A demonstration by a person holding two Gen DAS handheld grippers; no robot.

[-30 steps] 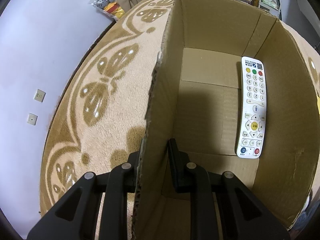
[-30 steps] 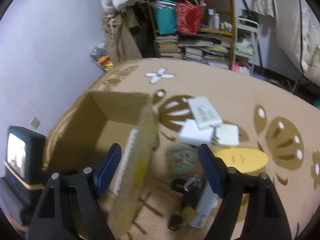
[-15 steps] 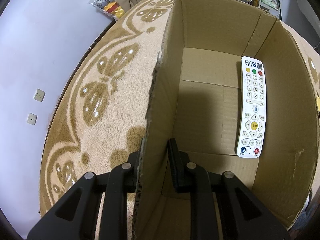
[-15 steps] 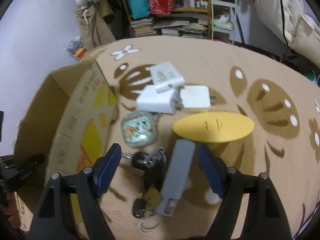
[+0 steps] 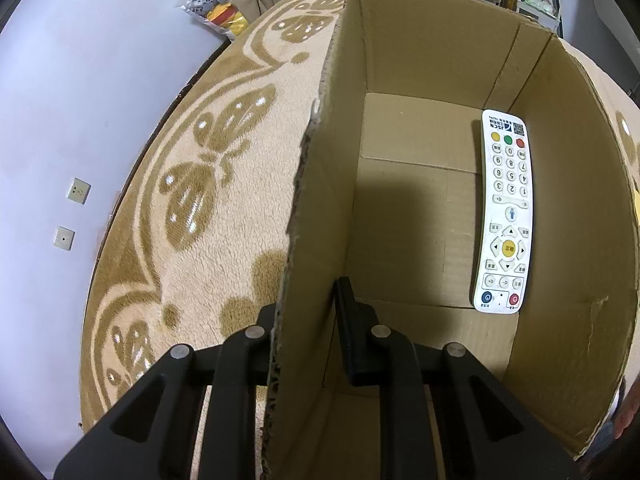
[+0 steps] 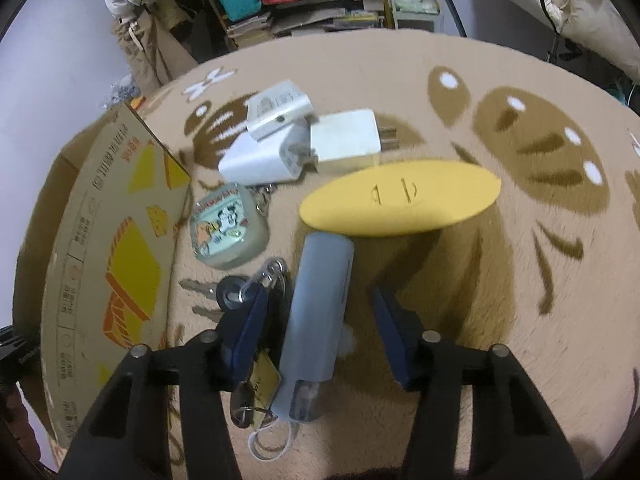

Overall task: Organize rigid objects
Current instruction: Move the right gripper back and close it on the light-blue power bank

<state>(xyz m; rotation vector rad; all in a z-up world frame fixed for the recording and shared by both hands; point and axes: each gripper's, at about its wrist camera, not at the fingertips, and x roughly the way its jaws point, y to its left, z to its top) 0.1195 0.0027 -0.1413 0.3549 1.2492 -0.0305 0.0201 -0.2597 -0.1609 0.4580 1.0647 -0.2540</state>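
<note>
— What are we holding with the left gripper [image 5: 306, 312]?

— We are pinching the left wall of the cardboard box [image 5: 320, 208], one of the fingers [image 5: 352, 320] inside, the other outside. The white remote [image 5: 505, 212] is lying on the box floor along the right wall.

— And the right gripper [image 6: 320, 328]?

— We are keeping its fingers spread wide over the carpet [image 6: 500, 264], gripping nothing. The grey power bank [image 6: 320, 312] is lying between them, a bunch of keys [image 6: 248, 296] touching its left side. The yellow oval case [image 6: 400, 204] is sitting just beyond, with white chargers [image 6: 308, 144] farther off and a small picture tin [image 6: 226, 232] beside the box.
</note>
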